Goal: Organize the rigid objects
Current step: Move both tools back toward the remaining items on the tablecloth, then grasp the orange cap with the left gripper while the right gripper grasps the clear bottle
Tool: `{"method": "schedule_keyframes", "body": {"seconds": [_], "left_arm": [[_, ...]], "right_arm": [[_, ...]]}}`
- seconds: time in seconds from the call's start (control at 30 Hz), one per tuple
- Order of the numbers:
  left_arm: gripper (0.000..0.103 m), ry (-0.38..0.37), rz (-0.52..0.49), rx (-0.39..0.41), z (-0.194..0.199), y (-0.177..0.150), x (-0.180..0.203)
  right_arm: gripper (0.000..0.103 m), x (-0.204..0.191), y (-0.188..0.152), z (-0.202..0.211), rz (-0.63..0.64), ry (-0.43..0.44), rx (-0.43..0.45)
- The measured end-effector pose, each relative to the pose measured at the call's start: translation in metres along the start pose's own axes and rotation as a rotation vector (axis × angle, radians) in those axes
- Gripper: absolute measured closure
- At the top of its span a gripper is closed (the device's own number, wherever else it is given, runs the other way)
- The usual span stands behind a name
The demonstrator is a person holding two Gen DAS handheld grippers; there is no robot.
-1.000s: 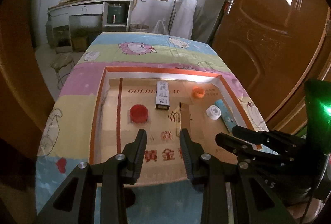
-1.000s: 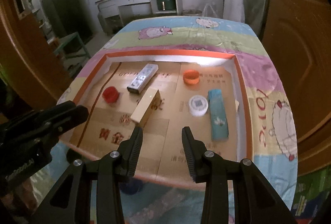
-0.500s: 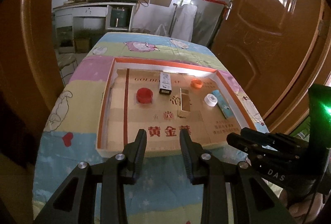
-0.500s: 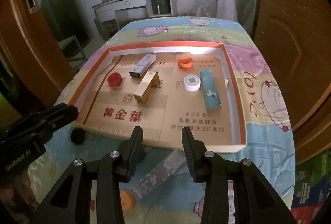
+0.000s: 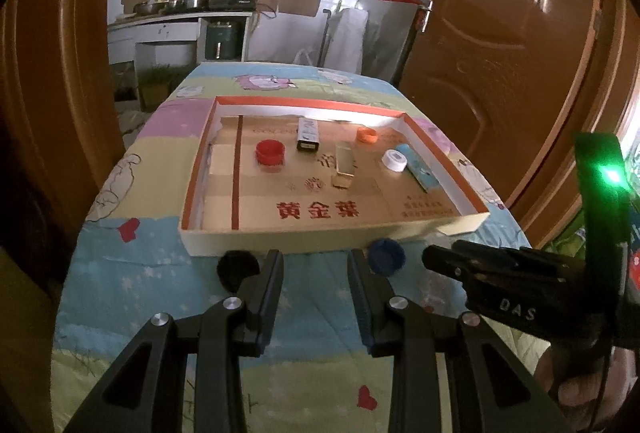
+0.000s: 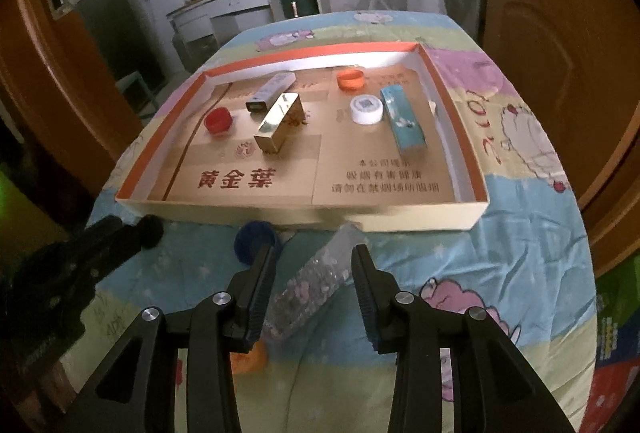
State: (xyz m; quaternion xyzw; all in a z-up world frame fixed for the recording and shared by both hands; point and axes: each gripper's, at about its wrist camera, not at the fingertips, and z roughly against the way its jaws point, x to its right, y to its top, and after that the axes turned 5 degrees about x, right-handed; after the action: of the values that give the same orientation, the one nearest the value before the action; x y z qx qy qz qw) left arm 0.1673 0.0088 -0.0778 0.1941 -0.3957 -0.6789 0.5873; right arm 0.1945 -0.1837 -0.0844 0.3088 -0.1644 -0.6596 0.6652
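A shallow orange-rimmed box (image 5: 196, 177) (image 6: 478, 181) lies on the table. In it are a red cap (image 5: 270, 152) (image 6: 217, 120), an orange cap (image 5: 367, 135) (image 6: 350, 78), a white cap (image 5: 394, 160) (image 6: 365, 108), a gold box (image 5: 344, 169) (image 6: 278, 122), a dark-ended white box (image 5: 307, 134) (image 6: 272, 92) and a blue box (image 5: 418, 169) (image 6: 402, 121). In front of it lie a black cap (image 5: 236, 268) (image 6: 152, 229), a blue cap (image 5: 386, 256) (image 6: 254, 239), a glittery box (image 6: 316, 283) and an orange cap (image 6: 248, 357). My left gripper (image 5: 315, 265) and right gripper (image 6: 314, 259) are open and empty.
A cartoon-print cloth (image 5: 120, 273) covers the table. Brown doors (image 5: 500, 53) stand at the right and left. A kitchen counter with pots (image 5: 180, 13) is at the back. The right gripper's body (image 5: 512, 297) shows in the left wrist view.
Both grippers have pulled back from over the box toward the table's near end and stayed open. The loose caps and the glittery box in front of the box have come into view.
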Motion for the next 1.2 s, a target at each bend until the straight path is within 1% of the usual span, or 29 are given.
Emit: {"method": "schedule_keyframes", "body": {"seconds": [0.2, 0.33, 0.47, 0.53, 0.6, 0.63, 0.73, 0.77, 0.87, 1.0, 1.1, 1.2], "left_arm": [[0.070, -0.015, -0.018, -0.007, -0.001, -0.006, 0.007], [0.070, -0.020, -0.018, -0.011, -0.002, -0.009, 0.007], [0.070, -0.029, -0.021, -0.014, -0.003, -0.011, 0.007], [0.070, -0.044, -0.032, -0.019, -0.003, -0.013, 0.009], [0.070, -0.059, -0.044, -0.025, -0.003, -0.014, 0.011], [0.070, -0.066, -0.050, -0.027, -0.003, -0.016, 0.012], [0.070, -0.107, -0.074, -0.037, -0.003, -0.020, 0.020], [0.070, -0.117, -0.084, -0.040, -0.002, -0.021, 0.023], [0.070, -0.147, -0.108, -0.046, -0.001, -0.024, 0.033], [0.070, -0.190, -0.149, -0.065, -0.004, -0.030, 0.048], [0.070, -0.202, -0.176, -0.080, -0.008, -0.034, 0.058], [0.070, -0.193, -0.201, -0.098, -0.014, -0.038, 0.066]], "right_arm": [[0.062, -0.001, -0.007, 0.000, -0.032, -0.007, -0.001], [0.059, -0.006, -0.012, -0.001, -0.029, -0.022, 0.000], [0.059, -0.011, -0.015, -0.008, -0.017, -0.059, -0.021], [0.059, -0.012, -0.017, -0.008, -0.016, -0.064, -0.011], [0.066, -0.011, -0.018, -0.006, -0.017, -0.065, -0.006], [0.068, -0.010, -0.018, -0.005, -0.015, -0.068, -0.004], [0.077, -0.010, -0.021, 0.000, -0.004, -0.066, 0.000], [0.083, -0.010, -0.022, 0.003, 0.006, -0.075, 0.002], [0.083, -0.008, -0.027, 0.009, 0.023, -0.086, 0.000], [0.083, 0.003, -0.033, 0.019, -0.002, -0.071, 0.003], [0.083, 0.013, -0.036, 0.028, -0.006, -0.090, 0.015], [0.083, 0.022, -0.039, 0.034, -0.022, -0.097, 0.021]]}}
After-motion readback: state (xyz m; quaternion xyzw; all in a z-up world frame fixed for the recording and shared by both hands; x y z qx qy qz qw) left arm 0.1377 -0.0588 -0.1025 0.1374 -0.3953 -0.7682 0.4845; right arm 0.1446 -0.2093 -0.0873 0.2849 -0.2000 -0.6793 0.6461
